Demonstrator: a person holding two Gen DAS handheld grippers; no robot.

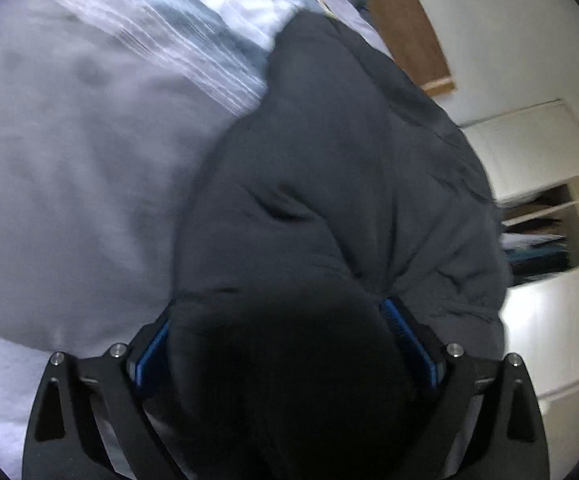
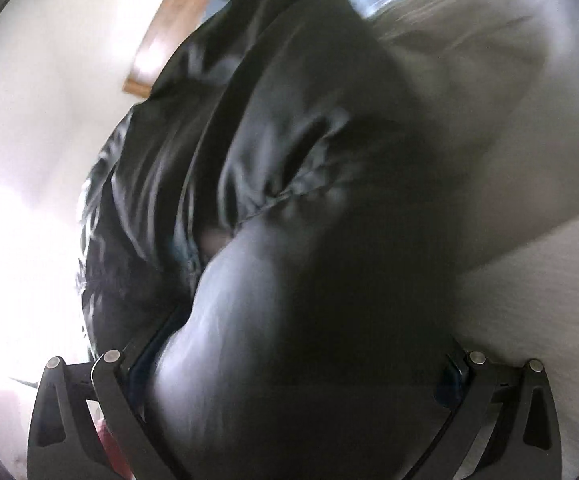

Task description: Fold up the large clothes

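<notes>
A large dark grey padded jacket (image 1: 341, 168) hangs bunched above a bed with pale bedding (image 1: 69, 184). My left gripper (image 1: 285, 336) is shut on a thick bundle of the jacket, which fills the space between its blue pads (image 1: 409, 340). My right gripper (image 2: 301, 364) is shut on another thick part of the same jacket (image 2: 289, 152), whose shiny black lining (image 2: 157, 152) shows to the left. Both views are blurred by motion. The fingertips of both grippers are hidden by the fabric.
A striped blue and white cover (image 1: 177, 28) lies farther up the bed. A wooden headboard (image 1: 401, 20) stands against a white wall. White cupboards with an open shelf (image 1: 541, 232) are on the right. Strong light (image 2: 13, 260) washes out the left of the right wrist view.
</notes>
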